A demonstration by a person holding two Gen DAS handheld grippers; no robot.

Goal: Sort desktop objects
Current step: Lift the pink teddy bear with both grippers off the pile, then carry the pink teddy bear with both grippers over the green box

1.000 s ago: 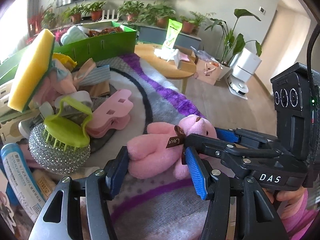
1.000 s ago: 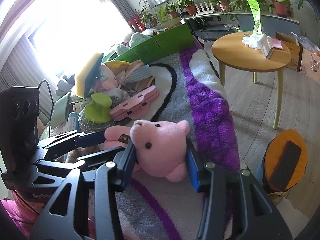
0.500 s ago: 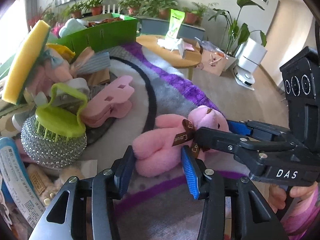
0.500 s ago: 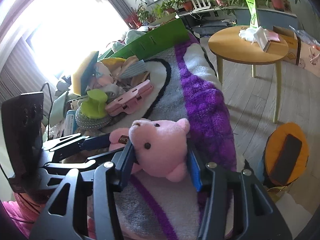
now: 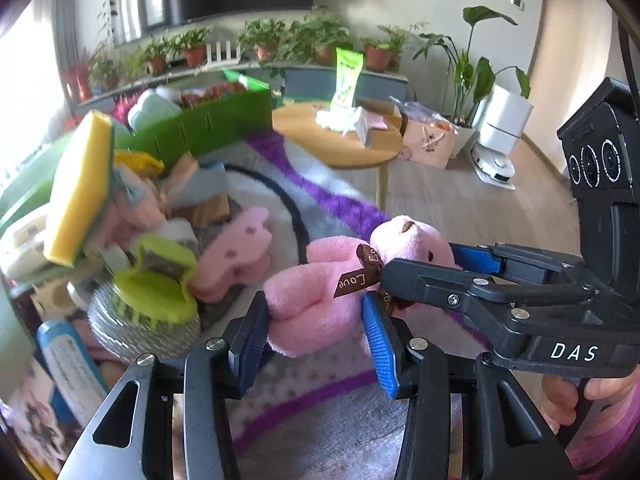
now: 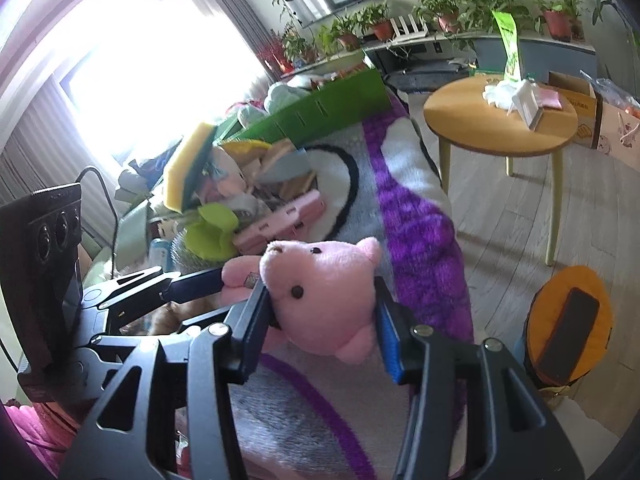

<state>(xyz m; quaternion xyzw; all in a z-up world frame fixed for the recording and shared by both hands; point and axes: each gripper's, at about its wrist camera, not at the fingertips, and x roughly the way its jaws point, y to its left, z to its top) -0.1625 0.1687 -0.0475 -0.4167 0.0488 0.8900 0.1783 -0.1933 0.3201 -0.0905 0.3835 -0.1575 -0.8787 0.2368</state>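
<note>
A pink plush bear (image 5: pixel 316 292) with a brown "Love" ribbon is held between both grippers just above the striped blanket (image 5: pixel 320 400). My left gripper (image 5: pixel 314 316) is shut on its body and legs, with both blue pads pressing into the plush. My right gripper (image 6: pixel 320 304) grips the bear's head (image 6: pixel 324 292) from both sides, and its jaws are closing slightly on it. In the left wrist view the right gripper comes in from the right, with a hand behind it. In the right wrist view the left gripper's fingers (image 6: pixel 192 280) reach the bear from the left.
A heap lies to the left: a yellow sponge (image 5: pixel 80 188), a green brush (image 5: pixel 156 280) on a silver scourer (image 5: pixel 120 332), a pink clip (image 5: pixel 236 248) and cloths. Behind it stands a green box (image 5: pixel 208 128). Off the blanket's right edge are a round wooden table (image 6: pixel 500 128) and an orange stool (image 6: pixel 568 320).
The left jaws have narrowed from wide open around the bear to pressing on its body. The bear, still gripped by the head, has risen slightly off the blanket.
</note>
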